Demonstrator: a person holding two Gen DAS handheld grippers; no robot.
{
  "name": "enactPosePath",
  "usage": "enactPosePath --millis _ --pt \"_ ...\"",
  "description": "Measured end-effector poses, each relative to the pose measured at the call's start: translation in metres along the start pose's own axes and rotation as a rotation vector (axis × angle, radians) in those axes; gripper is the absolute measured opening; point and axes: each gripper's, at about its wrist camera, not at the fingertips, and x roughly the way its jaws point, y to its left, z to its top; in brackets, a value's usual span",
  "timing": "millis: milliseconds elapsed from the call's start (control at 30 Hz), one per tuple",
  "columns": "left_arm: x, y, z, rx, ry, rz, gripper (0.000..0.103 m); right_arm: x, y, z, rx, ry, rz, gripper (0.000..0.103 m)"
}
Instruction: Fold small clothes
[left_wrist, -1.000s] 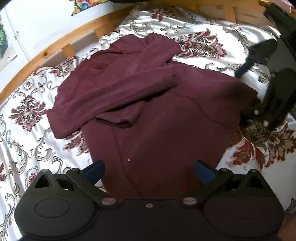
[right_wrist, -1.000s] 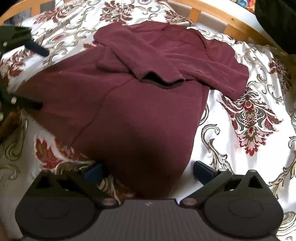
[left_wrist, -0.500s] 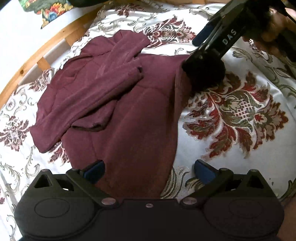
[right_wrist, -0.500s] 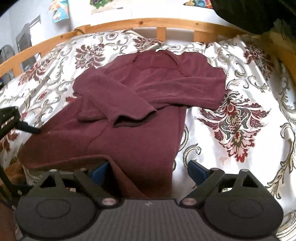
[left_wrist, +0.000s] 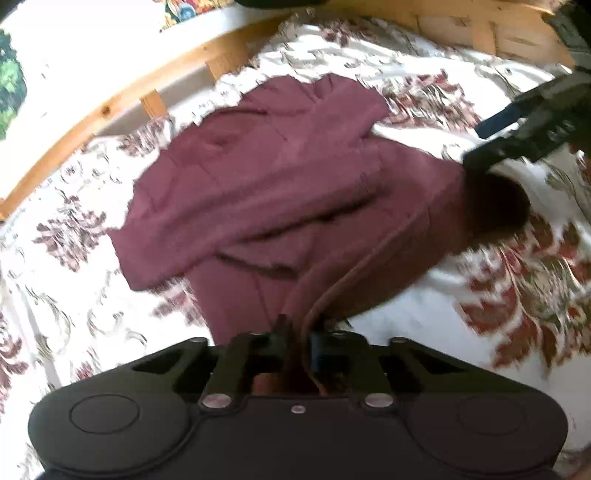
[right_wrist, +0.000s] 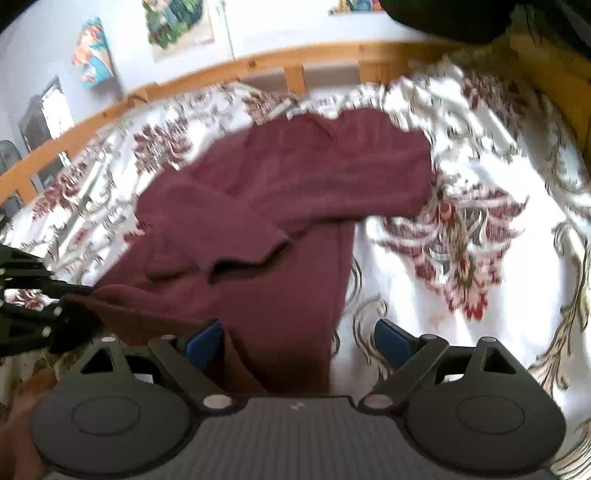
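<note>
A maroon long-sleeved top (left_wrist: 280, 192) lies on a floral bedspread (left_wrist: 480, 314), sleeves folded across its chest. My left gripper (left_wrist: 297, 343) is shut on the top's bottom hem, and the cloth rises in a ridge from its jaws. My right gripper (right_wrist: 299, 338) is open, its blue pads astride the hem's other corner; the hem (right_wrist: 258, 314) lies between them. The right gripper also shows in the left wrist view (left_wrist: 524, 125), at the lifted hem's far corner. The left gripper shows at the left edge of the right wrist view (right_wrist: 33, 306). Both views are motion-blurred.
A wooden bed rail (left_wrist: 110, 107) curves around the far side of the bed (right_wrist: 295, 62). Pictures hang on the wall (right_wrist: 177, 22) behind. The bedspread (right_wrist: 480, 240) lies to the right of the top.
My left gripper has closed on the hem and lifted it into a ridge. The right gripper stays open and both have moved forward and up over the top.
</note>
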Motion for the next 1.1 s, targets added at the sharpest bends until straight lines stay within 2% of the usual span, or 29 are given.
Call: enactPosePath --millis 100,167,200,267,333,467,567,633,700,800,867,967,1033,1067,1100 --pt "0.002 0.017 0.023 -0.009 -0.021 0.013 0.006 -0.015 0.012 0.003 -0.092 -0.086 0.019 0.093" --pt "0.007 0.029 0.04 -0.013 -0.025 0.012 0.006 -0.024 0.022 0.003 -0.163 -0.137 0.061 0.092" --pt "0.011 0.035 0.048 -0.015 -0.021 0.01 0.006 -0.028 0.028 0.002 -0.197 -0.159 0.095 0.09" --pt "0.021 0.047 0.063 -0.033 -0.01 0.002 0.006 -0.036 0.037 -0.001 -0.248 -0.195 0.183 0.079" --pt "0.032 0.058 0.075 -0.06 -0.005 -0.005 0.006 -0.042 0.047 -0.004 -0.29 -0.212 0.29 0.078" --pt "0.053 0.071 0.09 -0.119 0.026 -0.036 0.006 -0.037 0.071 -0.014 -0.36 -0.158 0.427 0.071" --pt "0.064 0.076 0.095 -0.146 0.05 -0.05 0.006 -0.018 0.085 -0.022 -0.366 -0.053 0.457 0.068" --pt "0.07 0.076 0.096 -0.144 0.06 -0.044 0.006 -0.002 0.09 -0.028 -0.357 0.028 0.428 0.062" --pt "0.074 0.076 0.095 -0.146 0.067 -0.041 0.006 0.009 0.094 -0.032 -0.377 0.072 0.356 0.059" --pt "0.076 0.08 0.093 -0.15 0.072 -0.036 0.007 0.017 0.095 -0.036 -0.451 0.077 0.16 0.053" --pt "0.077 0.083 0.089 -0.146 0.074 -0.029 0.011 0.017 0.089 -0.035 -0.463 0.054 0.088 0.052" --pt "0.08 0.089 0.082 -0.144 0.086 -0.014 0.025 0.016 0.077 -0.029 -0.403 0.037 0.063 0.052" --pt "0.079 0.097 0.075 -0.158 0.091 -0.022 0.027 0.016 0.067 -0.025 -0.356 0.027 0.056 0.052" --pt "0.077 0.101 0.071 -0.165 0.09 -0.032 0.031 0.015 0.059 -0.022 -0.333 0.025 0.056 0.052" --pt "0.075 0.105 0.067 -0.171 0.085 -0.048 0.04 0.014 0.052 -0.019 -0.305 0.023 0.055 0.052"
